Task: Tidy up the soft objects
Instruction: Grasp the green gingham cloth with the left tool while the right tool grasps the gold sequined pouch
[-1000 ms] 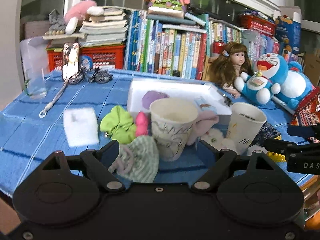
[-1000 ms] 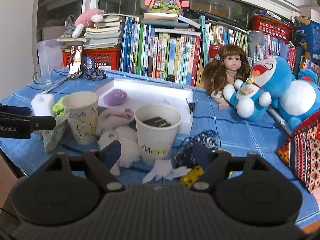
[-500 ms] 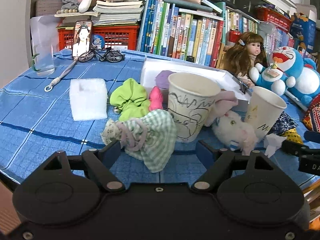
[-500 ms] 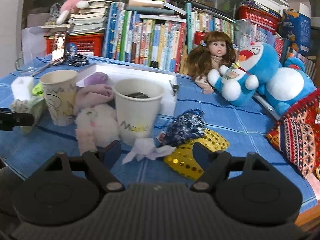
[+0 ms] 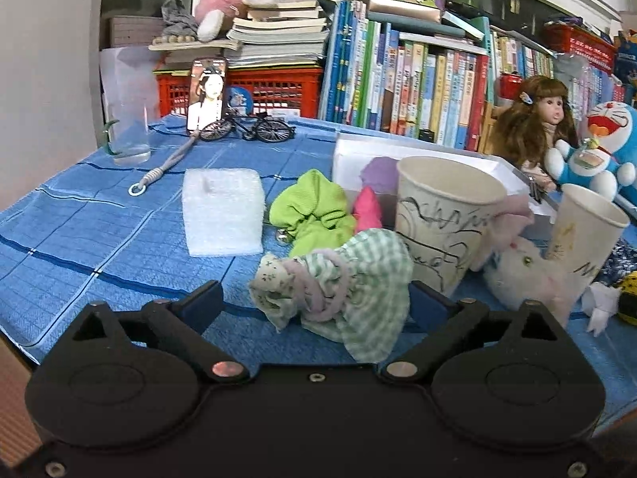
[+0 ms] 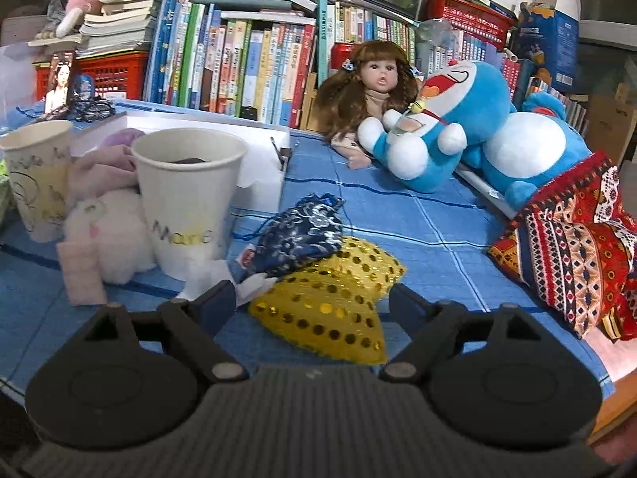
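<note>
A green-checked cloth bundle (image 5: 358, 290) with a pink scrunchie around it lies on the blue tablecloth, between the fingers of my left gripper (image 5: 314, 302). The jaws are opening and the pads stand clear of the cloth. In the right wrist view a yellow sequin pouch (image 6: 330, 302) lies between the fingers of my right gripper (image 6: 310, 304), whose jaws are opening too and do not press it. A dark blue patterned pouch (image 6: 302, 231) rests on the yellow one, with crumpled white tissue (image 6: 223, 279) beside it.
Two paper cups (image 5: 442, 231) (image 6: 187, 199) stand mid-table with a white plush bunny (image 5: 525, 275) between them. A green scrunchie (image 5: 314, 211), a foam block (image 5: 223, 211) and a white tray (image 5: 358, 151) lie behind. A doll (image 6: 370, 91), blue plush toys (image 6: 450, 119) and patterned cloth (image 6: 569, 247) sit right.
Both grippers have sunk toward the table. The left now straddles the checked bundle with wider jaws. The right has shifted from the cup to the yellow sequin pouch.
</note>
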